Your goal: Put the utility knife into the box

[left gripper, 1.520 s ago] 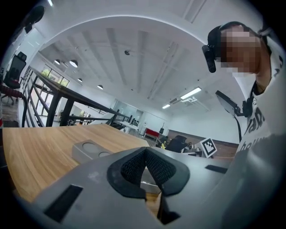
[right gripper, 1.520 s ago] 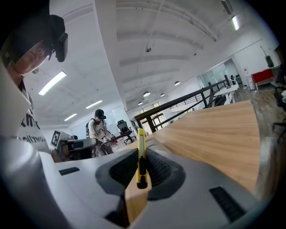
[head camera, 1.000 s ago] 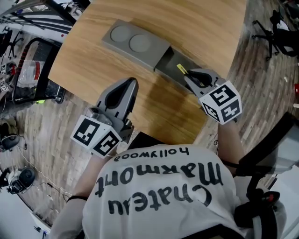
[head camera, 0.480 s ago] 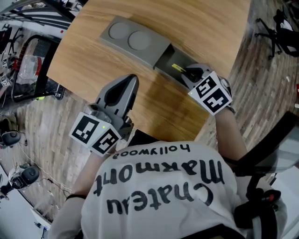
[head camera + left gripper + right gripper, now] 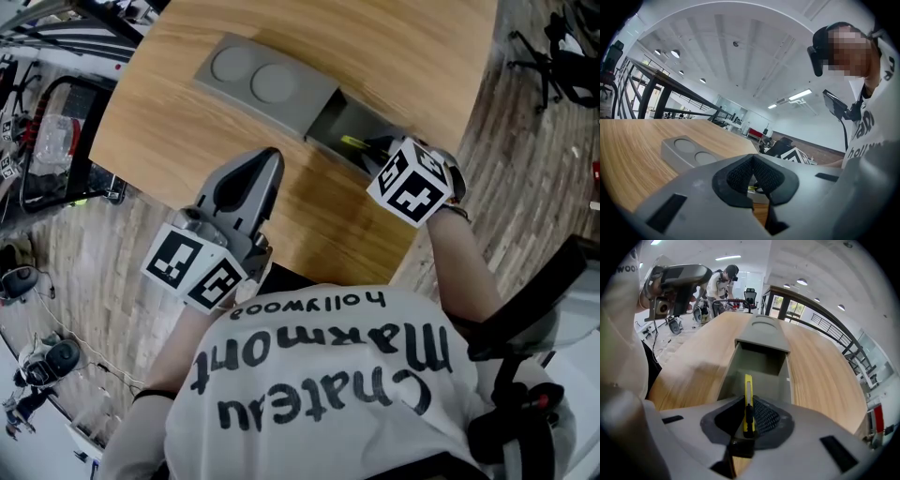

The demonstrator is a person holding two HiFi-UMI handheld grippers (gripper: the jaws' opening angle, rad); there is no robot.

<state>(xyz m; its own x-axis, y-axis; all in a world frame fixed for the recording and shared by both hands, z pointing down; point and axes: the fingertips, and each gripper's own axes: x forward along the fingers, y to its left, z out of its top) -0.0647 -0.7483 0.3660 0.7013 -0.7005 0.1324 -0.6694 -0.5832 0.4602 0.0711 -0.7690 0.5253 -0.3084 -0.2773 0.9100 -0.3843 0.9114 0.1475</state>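
A grey box point(image 5: 323, 112) lies on the wooden table point(image 5: 187, 122), its sliding lid point(image 5: 262, 80) with two round recesses pushed back so the near compartment point(image 5: 759, 364) is open. My right gripper point(image 5: 377, 148) is shut on the yellow utility knife point(image 5: 352, 142), which points into that open compartment. In the right gripper view the knife point(image 5: 748, 397) stands on edge between the pads of the right gripper point(image 5: 749, 404), its tip over the compartment floor. My left gripper point(image 5: 261, 164) hangs shut and empty over the table's near part, apart from the box; its jaws point(image 5: 753, 164) meet at the tips.
The table's near edge point(image 5: 309, 267) lies just below both grippers. Wood floor, a black frame point(image 5: 56, 141) and cables are at the left, an office chair point(image 5: 562, 56) at the far right. Another person point(image 5: 723, 280) stands beyond the table's far end.
My right gripper has carried the knife forward and to the left, from the box's near end to over its open compartment. The left gripper has stayed where it was.
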